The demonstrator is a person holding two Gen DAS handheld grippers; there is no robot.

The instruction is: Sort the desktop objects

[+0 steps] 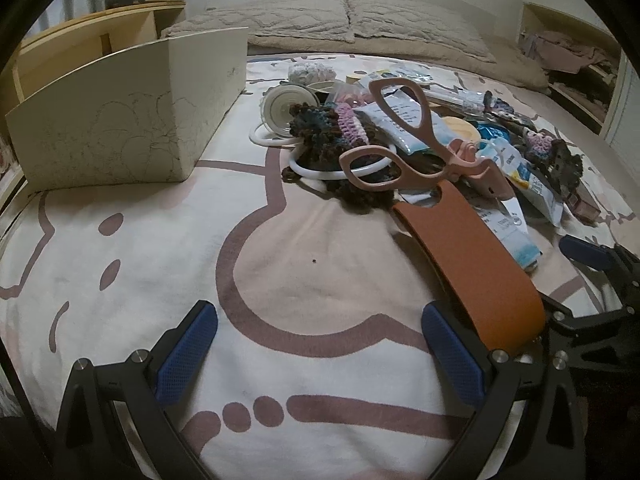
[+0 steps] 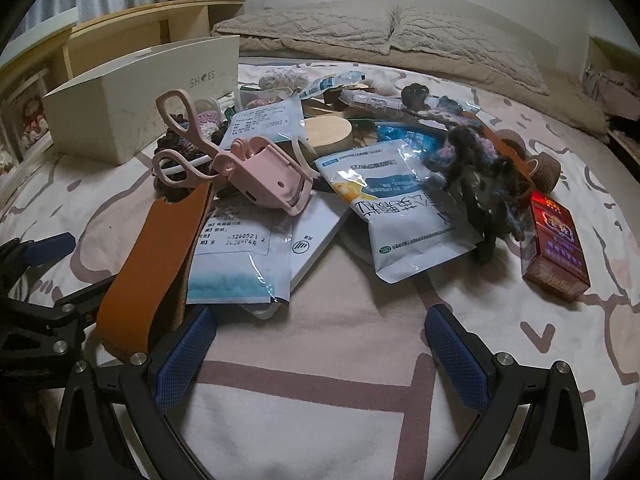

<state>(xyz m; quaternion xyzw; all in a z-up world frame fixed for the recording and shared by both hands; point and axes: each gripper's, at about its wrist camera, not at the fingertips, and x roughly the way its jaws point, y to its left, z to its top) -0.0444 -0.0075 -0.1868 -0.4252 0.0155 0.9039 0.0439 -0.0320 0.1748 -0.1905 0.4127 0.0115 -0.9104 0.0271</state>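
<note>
Both jaws are gaping wide, gripping nothing: left gripper (image 1: 320, 356) and right gripper (image 2: 320, 360) are hovering low over the patterned blanket (image 1: 120, 320). Orange strap (image 1: 476, 272), flat and leathery with a notched far end, is lying between them, long axis running from the grippers toward the clutter pile. Pink eyelash curler (image 2: 256, 176) is sitting atop the pile, handles pointing toward the white shoe box (image 2: 132, 100). Sachets (image 2: 404, 208) and crochet pieces (image 2: 484, 168) are heaped just beside it.
</note>
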